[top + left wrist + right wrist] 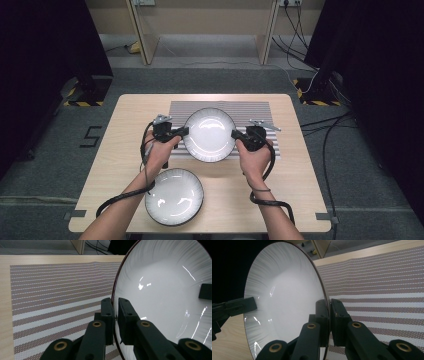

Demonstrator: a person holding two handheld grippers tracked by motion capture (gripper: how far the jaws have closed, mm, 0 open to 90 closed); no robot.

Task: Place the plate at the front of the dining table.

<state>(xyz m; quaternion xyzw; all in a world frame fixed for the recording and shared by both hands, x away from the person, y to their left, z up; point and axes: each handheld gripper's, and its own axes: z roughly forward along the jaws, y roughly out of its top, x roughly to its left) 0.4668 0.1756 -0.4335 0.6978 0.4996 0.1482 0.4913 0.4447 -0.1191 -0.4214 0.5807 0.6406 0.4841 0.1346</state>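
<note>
A white plate (209, 134) with a dark rim hangs above the striped placemat (260, 111), held from both sides. My left gripper (183, 132) is shut on its left rim, and my right gripper (235, 134) is shut on its right rim. In the left gripper view the jaws clamp the plate (165, 295) edge at my left gripper (115, 317), with the other gripper's jaw tip at the far rim. In the right gripper view my right gripper (329, 317) pinches the plate (287, 305) rim over the placemat (382, 290). A second white plate (174, 196) lies flat near the table's front edge.
The wooden table (305, 200) stands on grey carpet. Cables trail from both grippers across the front of the table and run on the floor at the right. Black stands with striped bases flank the table's far corners.
</note>
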